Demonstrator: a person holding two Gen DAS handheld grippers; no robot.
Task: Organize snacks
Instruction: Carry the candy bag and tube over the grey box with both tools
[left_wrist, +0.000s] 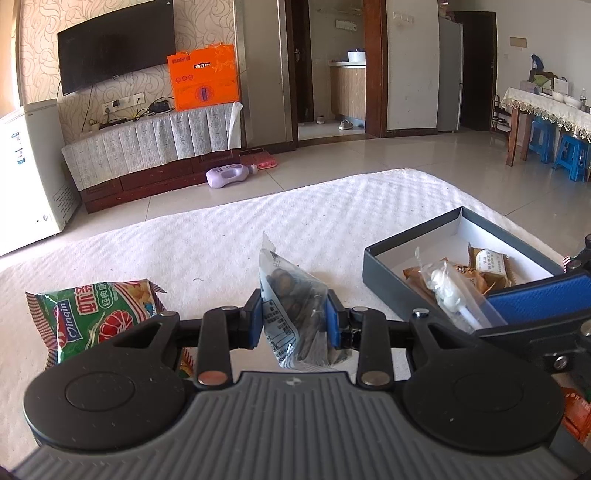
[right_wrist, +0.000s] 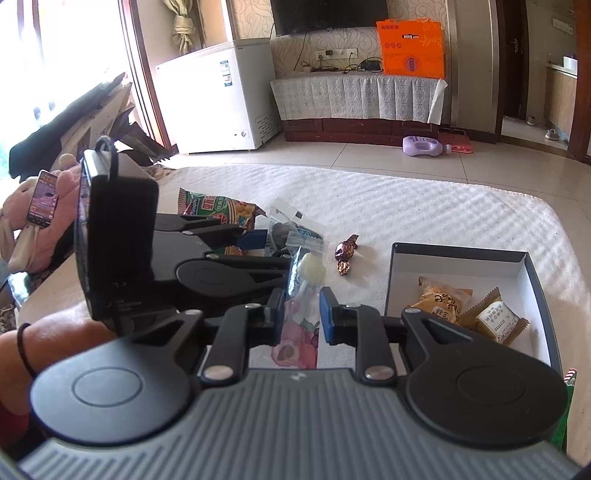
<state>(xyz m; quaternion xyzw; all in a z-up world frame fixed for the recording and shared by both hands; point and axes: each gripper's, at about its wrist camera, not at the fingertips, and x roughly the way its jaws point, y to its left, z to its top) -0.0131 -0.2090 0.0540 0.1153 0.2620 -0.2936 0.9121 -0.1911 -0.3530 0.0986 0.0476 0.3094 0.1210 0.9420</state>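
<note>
Clamped between the blue pads of the left gripper (left_wrist: 294, 319), at the lower centre of the left wrist view, is a clear packet of dark snacks (left_wrist: 291, 295), its top corner sticking up above the fingers and its printed side facing left. Lower left in that view, a green shrimp-chip bag (left_wrist: 92, 317) lies on the white quilted cover (left_wrist: 258, 221), partly hidden behind the gripper's black arm. At the right, the right gripper (right_wrist: 301, 314) is shut on a clear wrapper holding a pale round sweet (right_wrist: 312, 269); in its own view the wrapper stands upright between narrow jaws, just left of the open dark box (right_wrist: 532, 273). Two tan wrapped pastries (right_wrist: 439, 302) lie inside the box on its white floor. A brown foil candy (right_wrist: 345, 254) sits alone on the cover between the box and the left gripper. A hand with a black wrist band (right_wrist: 55, 339) shows at the lower left edge.
</note>
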